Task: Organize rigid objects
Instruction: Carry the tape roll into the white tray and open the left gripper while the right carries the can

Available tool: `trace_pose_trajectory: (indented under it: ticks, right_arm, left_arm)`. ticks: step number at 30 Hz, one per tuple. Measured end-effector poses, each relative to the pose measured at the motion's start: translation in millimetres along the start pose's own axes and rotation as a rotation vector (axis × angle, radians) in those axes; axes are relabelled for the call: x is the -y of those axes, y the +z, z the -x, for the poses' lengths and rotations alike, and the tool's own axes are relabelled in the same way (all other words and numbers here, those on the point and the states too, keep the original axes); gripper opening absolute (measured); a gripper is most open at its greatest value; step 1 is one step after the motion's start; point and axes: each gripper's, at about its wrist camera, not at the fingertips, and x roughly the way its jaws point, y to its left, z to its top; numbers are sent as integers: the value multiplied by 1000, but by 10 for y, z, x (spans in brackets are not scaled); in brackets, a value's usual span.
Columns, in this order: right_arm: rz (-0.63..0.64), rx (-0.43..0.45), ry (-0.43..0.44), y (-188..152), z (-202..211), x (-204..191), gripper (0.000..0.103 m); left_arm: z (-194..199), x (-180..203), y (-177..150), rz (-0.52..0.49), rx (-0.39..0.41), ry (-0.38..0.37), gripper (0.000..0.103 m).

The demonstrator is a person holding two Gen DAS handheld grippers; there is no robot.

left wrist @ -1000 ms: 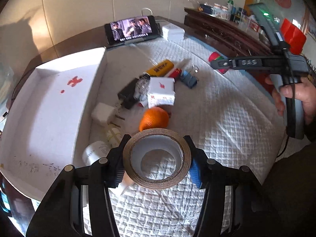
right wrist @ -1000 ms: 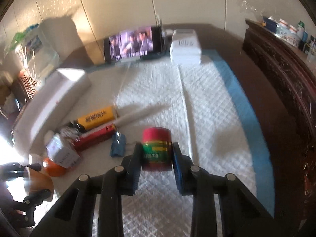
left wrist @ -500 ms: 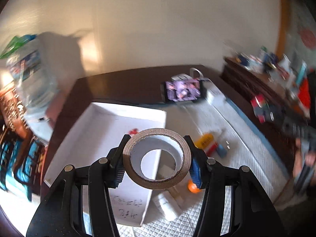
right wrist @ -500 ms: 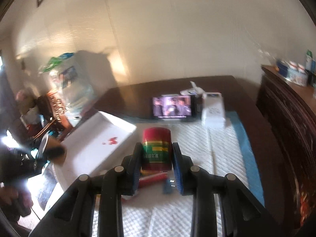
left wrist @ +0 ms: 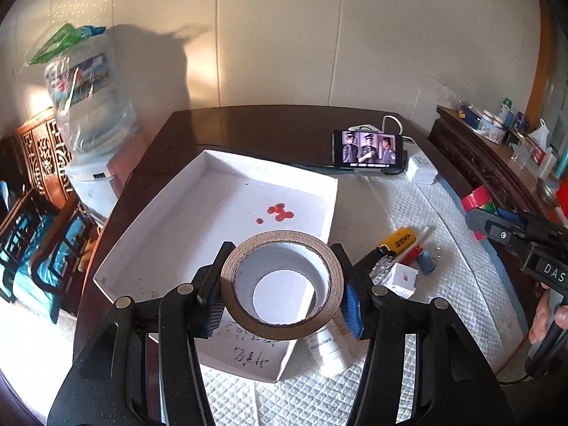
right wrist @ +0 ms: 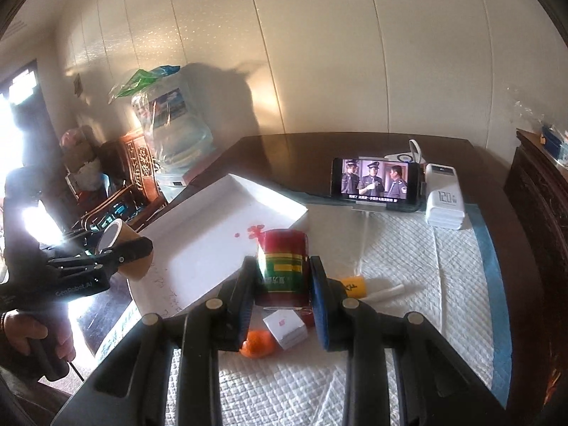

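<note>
"das" in white letters on the right gripper (left wrist: 477,218) body, rest cut off. "120w" on the display of the white power bank (right wrist: 445,197). "gen robot.ai", roughly, on the left gripper (right wrist: 122,248) body, faint. handwriting on the white tray (left wrist: 198,230) and print on the yellow tube (left wrist: 401,239), red-green jar (right wrist: 283,268) unreadable.

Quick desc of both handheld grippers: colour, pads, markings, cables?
Both are matte black plastic two-finger units with silver screw heads along the finger arms. The left gripper has blue pads on its fingertips, as does the right gripper. Seen from the other camera, the left body reads "GenRobot.AI" in white and the right one "DAS". A thin black cable loops below the right handle. No sleeves are visible.
</note>
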Motion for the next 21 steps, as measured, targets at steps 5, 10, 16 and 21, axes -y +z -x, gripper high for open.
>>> trace_pose_trajectory:
  ticks: [5, 10, 16, 21]
  right_arm:
    - [38, 27, 23, 218, 0, -92, 29]
    - [81, 59, 81, 643, -50, -291, 29]
    - [91, 56, 171, 910, -247, -649, 29]
    - [76, -40, 195, 788, -651, -816, 29]
  left_arm:
    - [0, -116, 50, 11, 8, 24, 53]
    - [65, -314, 313, 25, 60, 75, 53]
    - [155, -538, 512, 91, 91, 117, 53]
    - [-68, -635, 395, 140, -9, 124, 53]
